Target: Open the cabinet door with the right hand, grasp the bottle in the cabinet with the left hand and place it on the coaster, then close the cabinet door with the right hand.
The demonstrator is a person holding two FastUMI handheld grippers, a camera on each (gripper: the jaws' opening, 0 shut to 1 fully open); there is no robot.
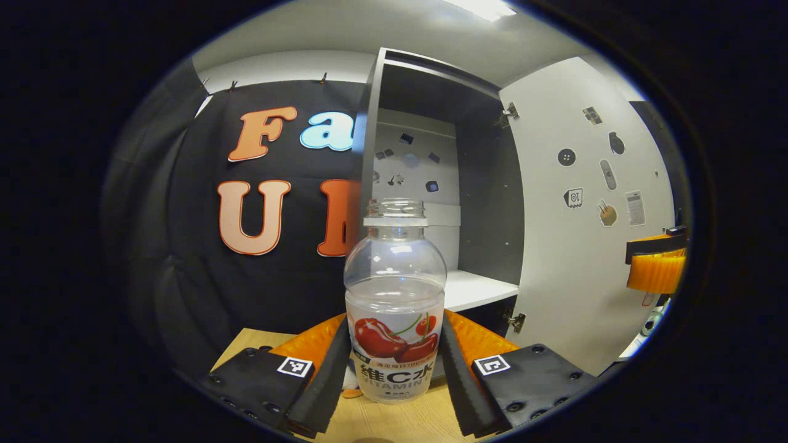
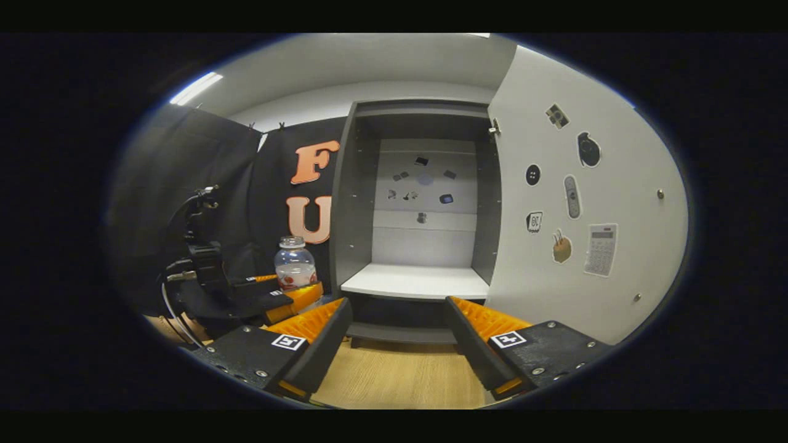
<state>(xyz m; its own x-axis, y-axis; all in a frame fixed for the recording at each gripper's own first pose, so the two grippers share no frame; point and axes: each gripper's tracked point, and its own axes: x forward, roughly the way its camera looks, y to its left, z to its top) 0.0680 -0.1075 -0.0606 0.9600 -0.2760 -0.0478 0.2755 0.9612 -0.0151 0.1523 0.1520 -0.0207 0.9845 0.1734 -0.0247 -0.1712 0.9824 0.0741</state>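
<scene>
1. The tall grey cabinet (image 2: pixel 418 209) stands at the back of the pale wooden worktop (image 2: pixel 400 375); its white shelf is bare and its white sticker-covered door (image 2: pixel 572 203) is swung fully open to the right.
2. The clear plastic bottle with a cherry label (image 1: pixel 394 301) is out of the cabinet. It stands upright, long axis vertical, between the fingers of the left tool (image 1: pixel 394 360), low over the worktop.
3. The left tool grips the bottle at label height, both fingers flat against its sides.
4. The right tool (image 2: pixel 397 335) is open and holds nothing. It faces the cabinet opening squarely, with the door edge up and to its right.
5. Judgement: the set-down depends on where the coaster lies beneath the bottle. I cannot confirm a coaster in either view; a small orange patch at the bottle's base is unclear.
6. The right gripper view shows the bottle standing left of the cabinet, outside it. The left gripper view shows the finger contact.
</scene>
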